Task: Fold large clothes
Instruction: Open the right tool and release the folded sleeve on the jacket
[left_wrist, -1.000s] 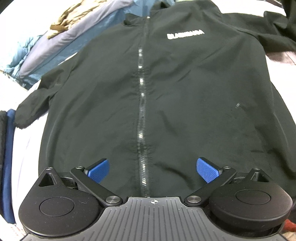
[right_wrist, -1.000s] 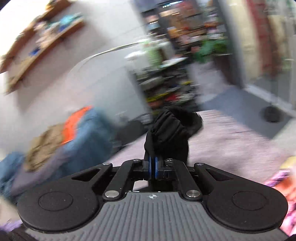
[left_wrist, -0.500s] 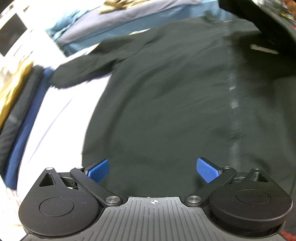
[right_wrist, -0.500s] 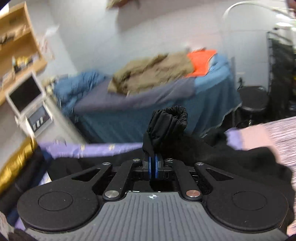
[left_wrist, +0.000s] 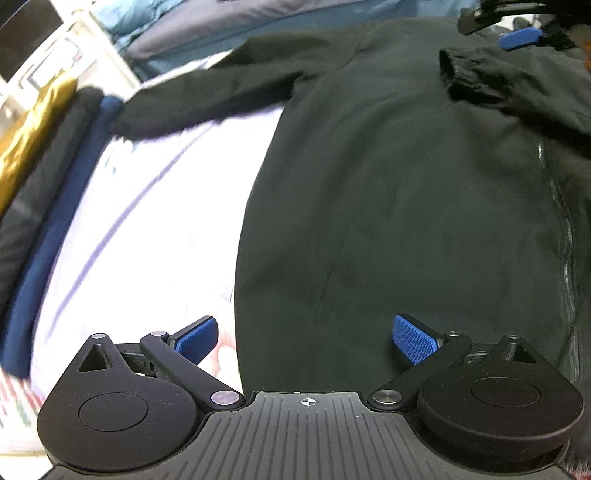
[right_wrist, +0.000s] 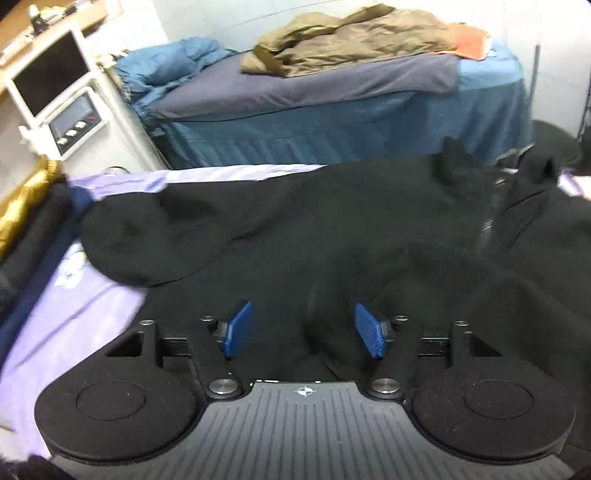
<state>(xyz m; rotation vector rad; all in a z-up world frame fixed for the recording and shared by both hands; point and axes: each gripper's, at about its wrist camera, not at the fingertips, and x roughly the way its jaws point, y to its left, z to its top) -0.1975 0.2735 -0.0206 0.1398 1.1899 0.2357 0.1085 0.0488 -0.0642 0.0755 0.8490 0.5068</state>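
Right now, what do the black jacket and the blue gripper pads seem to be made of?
Black jacket: probably a thin synthetic woven fabric, matte, with soft shallow creases and a glossy zipper strip.
Blue pads on the left hand-held gripper: likely rubber or soft plastic, with a fine cross-hatched grip texture.

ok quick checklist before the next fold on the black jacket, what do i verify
1. Right tongs let go of the folded-over sleeve: ok, jaws have just been opening, pads clear of cloth.
2. Left tongs free: ok, open, nothing gripped.
3. Folded sleeve lies on the jacket body: ok, cuff rests on the chest.
4. Other sleeve still to fold: not ok, spread out on the lilac sheet.
5. Folded stack clear of that sleeve's cuff: cannot tell, blurred.
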